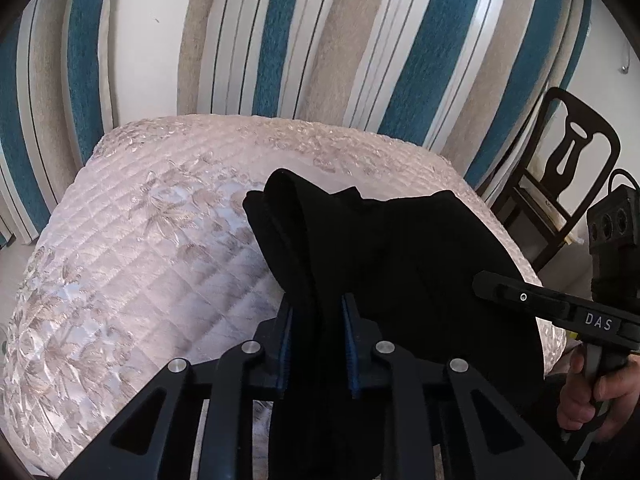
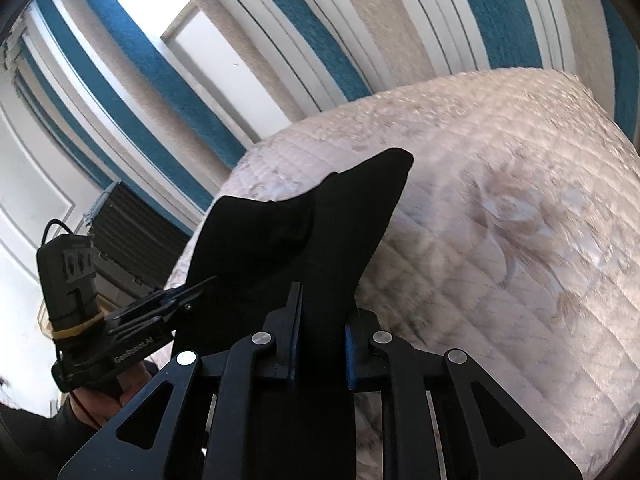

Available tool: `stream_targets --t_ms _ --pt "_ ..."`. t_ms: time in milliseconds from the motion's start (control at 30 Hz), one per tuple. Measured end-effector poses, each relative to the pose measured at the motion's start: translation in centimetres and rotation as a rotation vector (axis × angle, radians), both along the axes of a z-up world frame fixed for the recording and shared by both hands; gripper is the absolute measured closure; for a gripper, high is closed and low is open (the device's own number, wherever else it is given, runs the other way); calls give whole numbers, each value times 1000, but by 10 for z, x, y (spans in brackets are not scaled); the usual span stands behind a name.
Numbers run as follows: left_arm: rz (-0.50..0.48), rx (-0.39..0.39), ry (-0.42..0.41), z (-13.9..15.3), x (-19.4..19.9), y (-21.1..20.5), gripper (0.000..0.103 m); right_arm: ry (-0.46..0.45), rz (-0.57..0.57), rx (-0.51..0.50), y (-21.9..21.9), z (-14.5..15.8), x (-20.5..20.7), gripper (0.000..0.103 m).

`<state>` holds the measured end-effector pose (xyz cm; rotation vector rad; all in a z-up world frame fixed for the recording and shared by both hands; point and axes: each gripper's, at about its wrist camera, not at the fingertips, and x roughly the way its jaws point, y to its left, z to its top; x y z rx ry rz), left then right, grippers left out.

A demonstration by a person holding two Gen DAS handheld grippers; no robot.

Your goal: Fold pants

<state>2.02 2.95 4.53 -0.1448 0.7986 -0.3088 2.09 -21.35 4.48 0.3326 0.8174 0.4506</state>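
Both grippers – L (image 1: 318,320), R (image 2: 322,320) – clamping black pants (image 1: 400,260), over quilted bed (image 1: 140,240)

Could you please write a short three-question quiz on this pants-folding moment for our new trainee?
1. True or false: both the left gripper and the right gripper have black pants fabric between their blue pads.
2. What covers the surface under the pants? A) a quilted pale floral cover B) a bare wooden top C) a green towel
3. Which piece of furniture stands at the right edge of the left wrist view?

Key
1. True: each is clamped on a fold of the fabric.
2. A, the quilted cover.
3. A dark wooden chair, in front of the striped curtain.
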Motion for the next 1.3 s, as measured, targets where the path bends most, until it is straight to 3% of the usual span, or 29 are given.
stream_targets --t_ms 233,433,567,667,767,1033,1300 --pt "28 21 -59 22 38 24 80 -30 37 26 22 16 48 86" --pt "78 63 -90 33 93 58 79 -25 86 55 55 20 120 86" --pt "120 70 -45 11 128 84 78 30 116 32 75 -6 166 83" --pt "153 83 36 -20 143 97 66 93 54 -77 76 -29 182 74" --pt "169 21 32 -25 133 111 63 50 18 -98 63 -29 169 66" --pt "216 133 -47 5 79 94 64 -91 25 -254 77 -5 85 66" --pt "230 161 -71 17 33 70 64 -133 37 -312 94 2 31 66"
